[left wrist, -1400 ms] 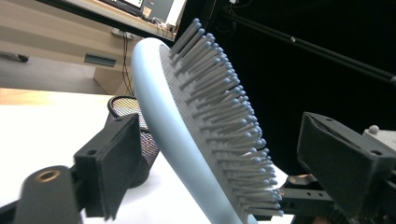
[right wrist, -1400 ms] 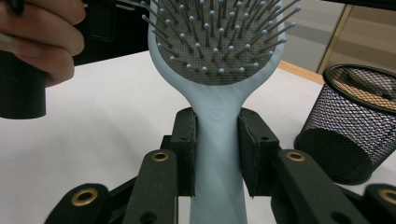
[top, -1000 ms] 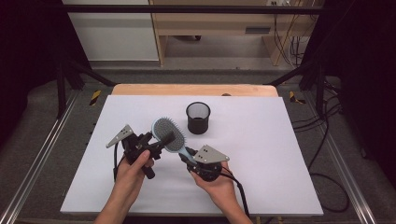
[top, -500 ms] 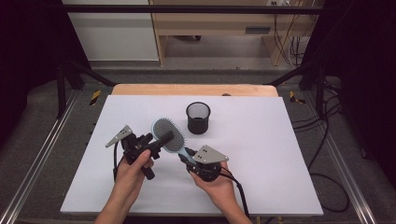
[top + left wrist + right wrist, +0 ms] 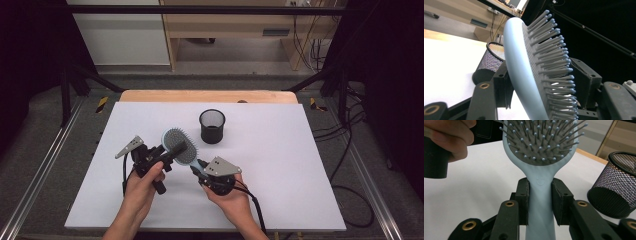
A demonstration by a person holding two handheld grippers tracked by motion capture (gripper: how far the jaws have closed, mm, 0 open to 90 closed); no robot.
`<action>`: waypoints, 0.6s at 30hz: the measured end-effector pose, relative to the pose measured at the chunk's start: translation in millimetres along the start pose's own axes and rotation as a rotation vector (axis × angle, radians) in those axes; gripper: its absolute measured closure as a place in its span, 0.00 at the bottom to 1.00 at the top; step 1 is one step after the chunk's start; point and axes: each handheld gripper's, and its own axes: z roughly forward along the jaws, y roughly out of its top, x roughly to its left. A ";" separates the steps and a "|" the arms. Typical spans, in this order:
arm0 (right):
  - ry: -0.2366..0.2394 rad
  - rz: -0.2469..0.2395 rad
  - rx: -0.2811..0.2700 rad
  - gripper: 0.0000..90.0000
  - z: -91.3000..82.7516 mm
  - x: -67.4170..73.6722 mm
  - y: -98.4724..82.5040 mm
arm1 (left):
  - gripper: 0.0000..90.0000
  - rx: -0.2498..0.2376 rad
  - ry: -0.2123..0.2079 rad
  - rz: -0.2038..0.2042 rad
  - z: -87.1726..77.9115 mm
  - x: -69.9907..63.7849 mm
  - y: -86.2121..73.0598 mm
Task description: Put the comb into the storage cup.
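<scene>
Hairbrush (image 5: 181,146) is held up off the bench (image 5: 280,165), near its front-left part, between the two hands. Pale blue body, grey bristle pad, bristles facing up and toward the camera in the high view.

Right gripper (image 5: 199,170): jaws clamped on the brush handle. Right gripper view shows both black pads pressed flat against the handle's sides, just below where the neck widens into the head (image 5: 541,142). Handle runs straight down between the jaws. Person's right hand (image 5: 231,197) wraps the gripper body w/ the grey three-cornered plate on top.

Left gripper (image 5: 170,152): jaws have just been closing, w/ the brush head between them. In the left gripper view the head (image 5: 524,75) stands edge-on between the pads; one pad sits against the smooth blue back, the other at the bristle tips. Looks like contact on both sides, narrow gap filled by the head. Left hand (image 5: 145,182) holds that gripper; its fingers (image 5: 451,137) show at top left of the right gripper view.

Black mesh cup (image 5: 212,126) stands upright on the bench, behind and a bit right of the brush, apart from it. Also seen in the left gripper view (image 5: 489,62) and right gripper view (image 5: 616,187).
</scene>
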 end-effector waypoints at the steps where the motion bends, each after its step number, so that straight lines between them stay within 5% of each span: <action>1: 0.001 0.001 0.000 0.77 0.1 0.0 0.0 | 0.47 -0.001 -0.002 -0.002 -0.2 0.3 0.0; 18: 0.006 0.007 0.011 0.77 1.5 0.5 -1.1 | 0.54 -0.028 -0.045 -0.018 -1.4 0.6 -2.2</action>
